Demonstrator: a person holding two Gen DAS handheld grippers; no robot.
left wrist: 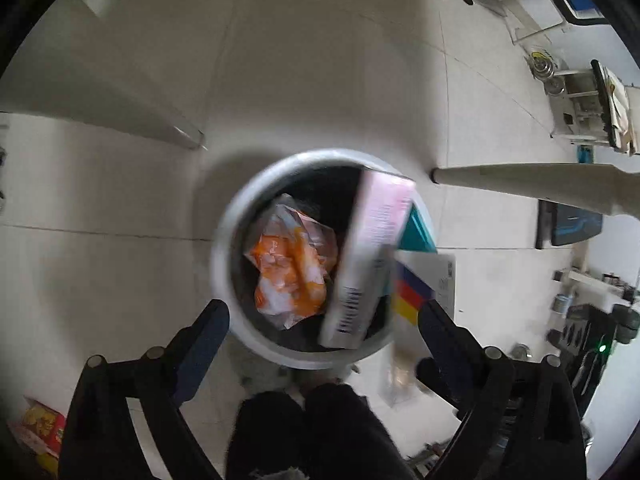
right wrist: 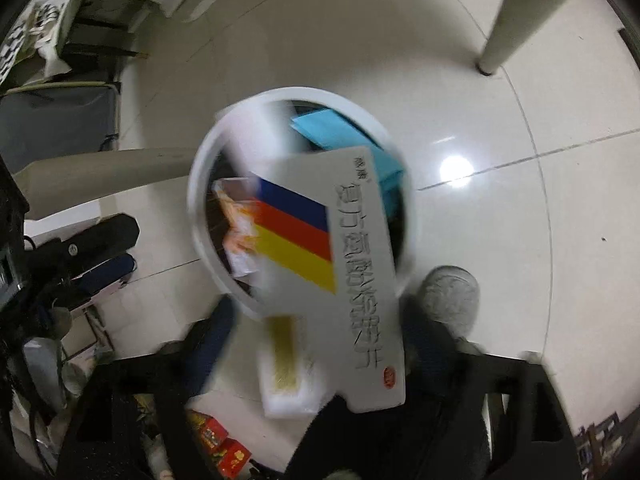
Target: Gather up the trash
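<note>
Left gripper (left wrist: 324, 320) jaws stood wide apart, clamping nothing, with one pink box (left wrist: 368, 256) loose ahead of them over the round white bin (left wrist: 224, 256). Right gripper (right wrist: 320, 320) jaws were also spread, one white box with blue-red-yellow stripes (right wrist: 340, 256) lying loose between them above the bin. Inside: one orange wrapper (left wrist: 288, 268), one teal box (right wrist: 344, 136).
</note>
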